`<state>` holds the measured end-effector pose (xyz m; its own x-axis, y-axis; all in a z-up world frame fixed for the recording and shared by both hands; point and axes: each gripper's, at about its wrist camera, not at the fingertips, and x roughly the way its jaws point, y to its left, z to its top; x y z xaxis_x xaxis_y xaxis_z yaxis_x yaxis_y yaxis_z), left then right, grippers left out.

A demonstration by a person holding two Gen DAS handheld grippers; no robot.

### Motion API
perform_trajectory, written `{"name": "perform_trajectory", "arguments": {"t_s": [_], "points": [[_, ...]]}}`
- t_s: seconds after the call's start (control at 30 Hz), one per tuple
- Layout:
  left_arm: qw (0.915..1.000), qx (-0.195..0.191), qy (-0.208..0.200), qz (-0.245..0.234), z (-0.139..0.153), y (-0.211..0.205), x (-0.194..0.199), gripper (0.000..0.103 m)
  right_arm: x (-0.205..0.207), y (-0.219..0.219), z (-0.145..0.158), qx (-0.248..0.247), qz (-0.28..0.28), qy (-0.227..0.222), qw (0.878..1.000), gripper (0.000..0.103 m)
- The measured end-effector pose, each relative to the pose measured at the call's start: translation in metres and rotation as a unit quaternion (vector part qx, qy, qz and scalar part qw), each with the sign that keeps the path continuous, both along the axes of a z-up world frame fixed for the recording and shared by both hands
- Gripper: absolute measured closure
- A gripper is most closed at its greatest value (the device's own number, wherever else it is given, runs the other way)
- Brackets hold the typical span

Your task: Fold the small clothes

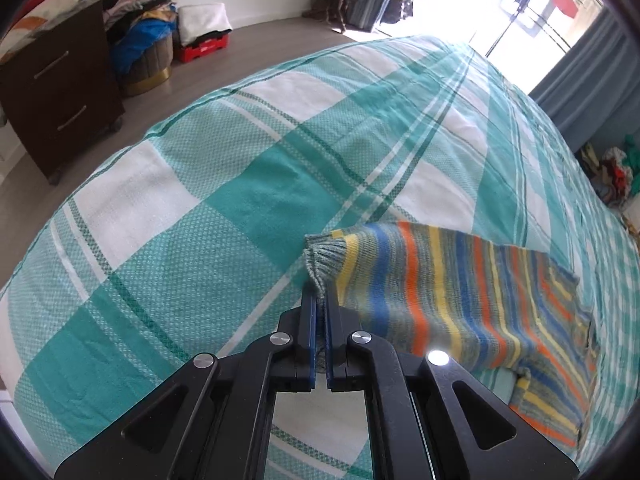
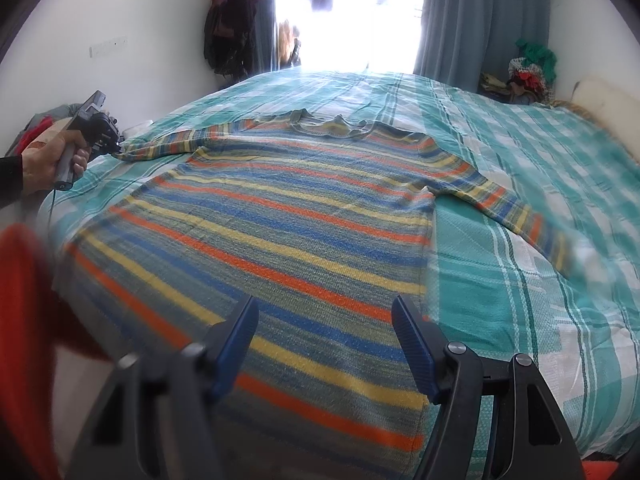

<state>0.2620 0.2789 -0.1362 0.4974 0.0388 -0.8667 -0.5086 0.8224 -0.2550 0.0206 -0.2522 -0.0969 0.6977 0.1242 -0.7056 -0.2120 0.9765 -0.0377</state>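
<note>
With left gripper [image 1: 320,300] pinching the sleeve cuff [image 1: 324,258] of the striped sweater [image 2: 280,232] spread flat mid-bed [image 2: 520,280] and right gripper [image 2: 326,344] spread over the hem, likely to drag the body askew if pulled sharply.

We see a soft knitted wool sweater [image 2: 280,232], a coarse woven cotton bedspread [image 1: 224,184], and matt black plastic tools [image 1: 319,304].

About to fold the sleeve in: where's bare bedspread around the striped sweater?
Bare checked bedspread lies right of the striped sweater, past its right sleeve, and beyond the collar toward the window. Left edge is tight.
</note>
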Motion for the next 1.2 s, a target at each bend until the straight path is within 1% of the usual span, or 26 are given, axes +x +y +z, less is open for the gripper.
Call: {"name": "perform_trajectory", "arguments": {"t_s": [0.13, 0.27, 0.43, 0.5, 0.53, 0.57, 0.6, 0.63, 0.67, 0.7, 0.73, 0.83, 0.93, 1.0, 1.07, 1.13, 1.2], "points": [[0.9996, 0.016, 0.024, 0.006, -0.014, 0.000, 0.005, 0.103, 0.000, -0.003, -0.003, 0.002, -0.006, 0.005, 1.000, 0.034], [0.9994, 0.021, 0.026, 0.013, -0.020, 0.001, 0.005, 0.103, 0.001, -0.007, -0.003, 0.002, -0.013, 0.007, 1.000, 0.034], [0.9988, 0.038, 0.031, 0.006, -0.022, -0.003, 0.007, 0.102, 0.001, -0.012, -0.002, 0.002, -0.022, 0.007, 1.000, 0.034], [0.9991, 0.029, 0.030, 0.012, -0.022, 0.000, 0.004, 0.096, 0.000, -0.015, -0.001, 0.001, -0.026, 0.004, 1.000, 0.034], [0.9992, 0.023, 0.028, 0.016, -0.021, 0.002, 0.001, 0.095, 0.000, -0.016, -0.001, 0.000, -0.028, 0.004, 1.000, 0.034], [0.9994, 0.016, 0.027, 0.017, -0.019, 0.003, -0.003, 0.088, 0.000, -0.018, 0.000, -0.001, -0.031, 0.004, 1.000, 0.034], [0.9994, 0.016, 0.026, 0.018, -0.015, 0.004, -0.008, 0.068, 0.000, -0.019, 0.000, -0.003, -0.036, 0.004, 0.999, 0.031], [0.9994, 0.020, 0.023, 0.016, -0.009, 0.003, -0.014, 0.055, 0.001, -0.021, 0.000, -0.006, -0.042, 0.005, 0.999, 0.022], [0.9993, 0.028, 0.018, 0.015, -0.002, 0.001, -0.021, 0.036, 0.001, -0.023, 0.000, -0.010, -0.050, 0.005, 0.999, 0.018], [0.9991, 0.039, 0.007, 0.013, 0.007, -0.001, -0.030, 0.028, 0.001, -0.026, 0.001, -0.009, -0.057, 0.005, 0.998, 0.014], [0.9990, 0.045, -0.003, 0.006, 0.016, -0.005, -0.040, 0.027, 0.001, -0.029, 0.002, -0.007, -0.062, 0.004, 0.998, 0.014], [0.9984, 0.041, -0.023, -0.033, 0.038, -0.022, -0.068, 0.027, 0.002, -0.037, 0.005, -0.015, -0.083, -0.004, 0.996, 0.013], [0.9937, 0.046, -0.045, -0.092, 0.059, -0.059, -0.101, 0.023, 0.002, -0.041, 0.008, -0.020, -0.094, -0.012, 0.995, 0.013], [0.9870, 0.050, -0.065, -0.138, 0.070, -0.092, -0.122, 0.017, 0.003, -0.041, 0.009, -0.021, -0.094, -0.013, 0.995, 0.013], [0.9776, 0.053, -0.081, -0.187, 0.075, -0.127, -0.139, 0.014, 0.004, -0.039, 0.009, -0.022, -0.090, -0.012, 0.996, 0.013], [0.9675, 0.056, -0.085, -0.231, 0.073, -0.160, -0.150, 0.012, 0.004, -0.036, 0.009, -0.023, -0.084, -0.012, 0.996, 0.013], [0.9595, 0.058, -0.082, -0.263, 0.063, -0.187, -0.155, 0.011, 0.002, -0.031, 0.009, -0.026, -0.076, -0.014, 0.997, 0.013]]}}
